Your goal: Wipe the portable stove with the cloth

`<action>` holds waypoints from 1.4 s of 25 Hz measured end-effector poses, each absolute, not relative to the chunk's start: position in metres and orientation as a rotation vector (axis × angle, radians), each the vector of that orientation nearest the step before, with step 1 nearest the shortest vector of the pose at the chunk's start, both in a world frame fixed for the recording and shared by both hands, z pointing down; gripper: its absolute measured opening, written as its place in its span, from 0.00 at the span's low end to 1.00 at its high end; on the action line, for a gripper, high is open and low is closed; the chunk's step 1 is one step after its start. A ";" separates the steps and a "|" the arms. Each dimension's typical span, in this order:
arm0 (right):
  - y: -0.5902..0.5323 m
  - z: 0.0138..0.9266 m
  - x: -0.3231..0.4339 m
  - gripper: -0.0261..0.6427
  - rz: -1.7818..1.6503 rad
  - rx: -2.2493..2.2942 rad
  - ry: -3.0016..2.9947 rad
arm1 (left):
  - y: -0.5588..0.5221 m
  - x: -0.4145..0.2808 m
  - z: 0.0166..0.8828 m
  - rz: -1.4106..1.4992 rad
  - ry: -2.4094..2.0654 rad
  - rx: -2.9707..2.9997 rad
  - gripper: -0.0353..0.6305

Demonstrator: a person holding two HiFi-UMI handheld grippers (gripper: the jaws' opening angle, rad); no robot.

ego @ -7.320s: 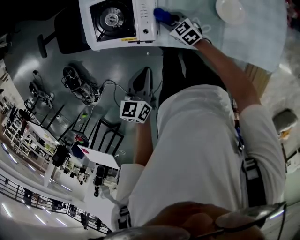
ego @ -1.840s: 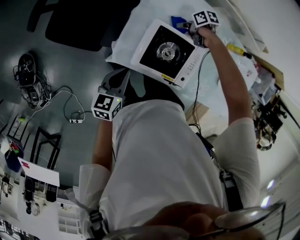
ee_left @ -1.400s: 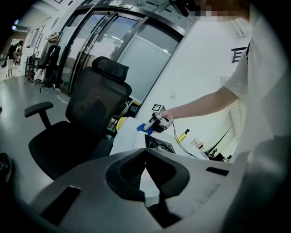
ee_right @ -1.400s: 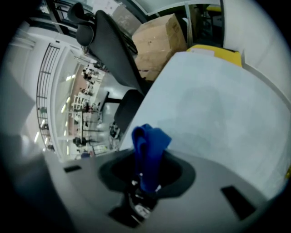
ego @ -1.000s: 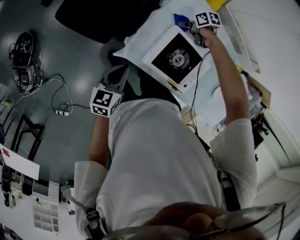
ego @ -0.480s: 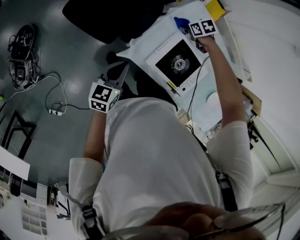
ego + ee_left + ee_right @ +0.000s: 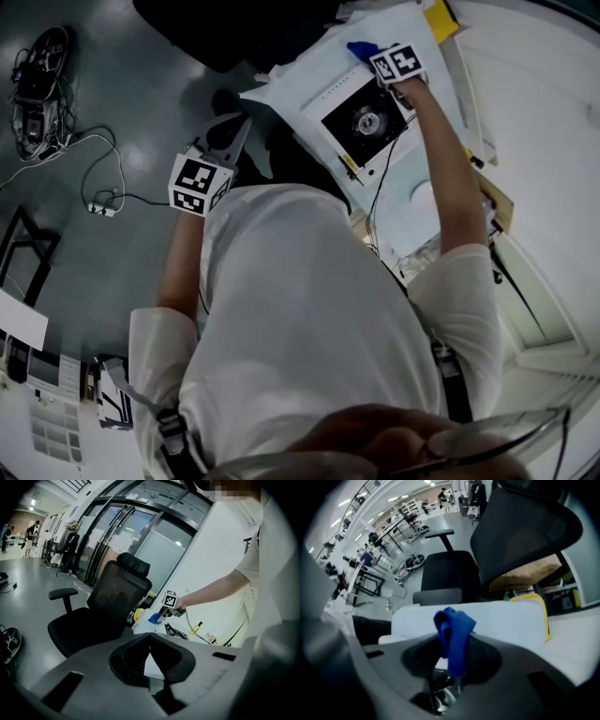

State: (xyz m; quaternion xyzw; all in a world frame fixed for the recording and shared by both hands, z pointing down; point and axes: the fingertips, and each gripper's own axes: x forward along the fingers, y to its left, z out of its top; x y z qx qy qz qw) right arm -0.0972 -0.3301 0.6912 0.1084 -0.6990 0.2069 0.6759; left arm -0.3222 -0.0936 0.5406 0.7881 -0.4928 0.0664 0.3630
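The portable stove (image 7: pixel 364 120), white with a black burner top, sits on a white table (image 7: pixel 300 80). In the head view my right gripper (image 7: pixel 380 58) is at the stove's far corner, shut on the blue cloth (image 7: pixel 361 48). The right gripper view shows the cloth (image 7: pixel 452 639) bunched and pinched between the jaws (image 7: pixel 451 667). My left gripper (image 7: pixel 228 129) hangs off the table beside my body, shut and holding nothing (image 7: pixel 150 635). From the left gripper view the right gripper (image 7: pixel 169 605) and the cloth (image 7: pixel 154 618) appear far ahead.
A black office chair (image 7: pixel 110 606) stands at the table's far side, also seen as a chair (image 7: pixel 497 536) in the right gripper view. A yellow object (image 7: pixel 534 603) lies at the table's end. A white plate (image 7: pixel 424 195) lies past the stove. Cables (image 7: pixel 89 178) trail on the floor.
The head view has swung round. My right gripper keeps the cloth at the stove's far corner. My left gripper stays low beside my body.
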 end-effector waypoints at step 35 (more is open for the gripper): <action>-0.132 0.704 -0.173 0.23 0.490 -0.061 -1.591 | -0.053 -0.357 0.546 0.157 -1.217 2.088 0.10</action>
